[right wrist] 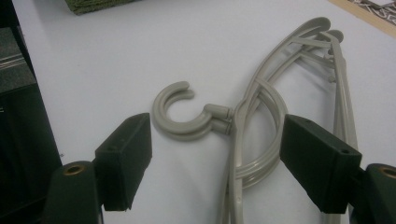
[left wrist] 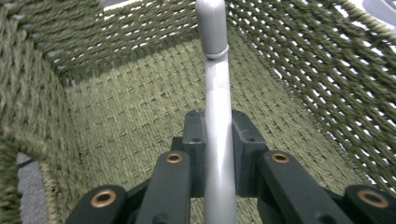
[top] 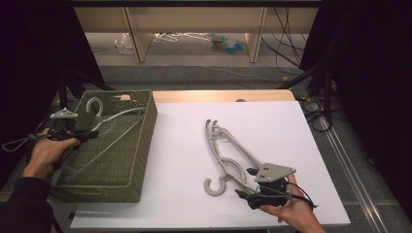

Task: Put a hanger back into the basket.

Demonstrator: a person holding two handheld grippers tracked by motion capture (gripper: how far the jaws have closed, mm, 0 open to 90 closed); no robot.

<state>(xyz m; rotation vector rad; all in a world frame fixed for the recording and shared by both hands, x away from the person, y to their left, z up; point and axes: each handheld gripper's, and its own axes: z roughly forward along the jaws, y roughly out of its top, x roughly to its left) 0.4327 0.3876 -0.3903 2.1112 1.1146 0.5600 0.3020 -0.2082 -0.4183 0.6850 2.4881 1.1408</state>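
High view: at 9 o'clock, left gripper (top: 86,134) over a green woven basket (top: 145,145), clamped on a grey plastic hanger (top: 114,121) whose hook stands up and whose arms slope down inside the basket. At 5 o'clock, right gripper (top: 252,187) resting on a white table sheet (top: 184,126), jaws spread wide, just beside a stack of matching hangers (top: 228,150) lying flat with hooks toward 6 o'clock. Beyond the table at 12 o'clock, grey floor with wooden furniture legs, cables and scattered clutter; dark curtains at 3 and 9 o'clock.

Left gripper view: pads pinched tight on the hanger's smooth round neck (left wrist: 218,154), woven basket wall (left wrist: 327,70) close on all sides.

Right gripper view: open jaws at 7 and 4 o'clock, straddling the stacked hangers (right wrist: 257,121), not touching; hooks (right wrist: 180,114) at centre.

Likely light, stiff, fairly slick plastic; thin arms prone to tangle and snag in the weave. Best grasped at the neck below the hook.
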